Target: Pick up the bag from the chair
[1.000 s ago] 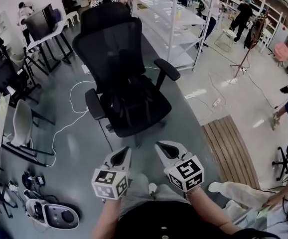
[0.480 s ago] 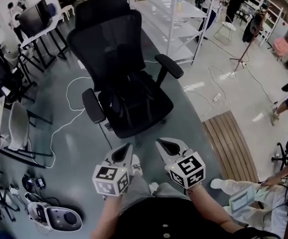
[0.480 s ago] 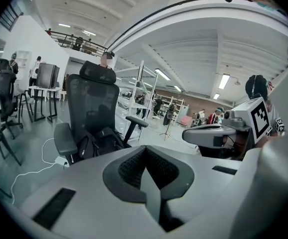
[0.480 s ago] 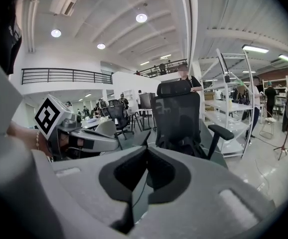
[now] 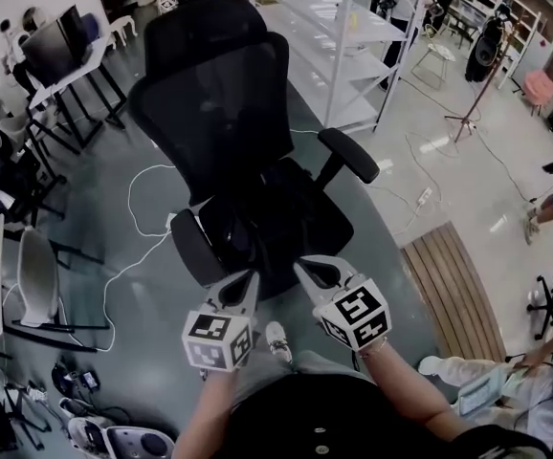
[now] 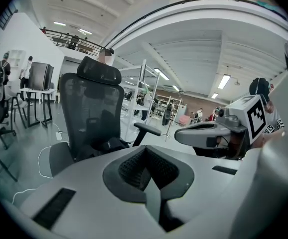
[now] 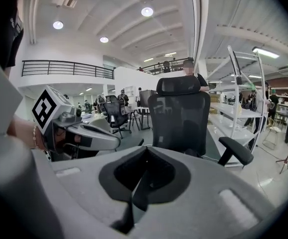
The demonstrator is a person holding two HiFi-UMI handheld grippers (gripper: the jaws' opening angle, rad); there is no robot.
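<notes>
Head view is showing the black office chair (image 5: 221, 103) filling the centre of the frame, with a dark bag (image 5: 248, 226) lying on its seat, hard to separate from the black upholstery. At the lower middle of the frame the left tongs (image 5: 242, 288) and the right tongs (image 5: 315, 273) are pointing at the seat's front edge, near it but not touching. Both gripper views are showing the jaws pressed together with nothing between them. The approach is looking like the step in hand. To do it well, the person is probably needing to spread one pair of tongs before reaching in, aiming for a strap or raised fold, and steering clear of the armrest (image 5: 348, 154) at the right of the frame
</notes>
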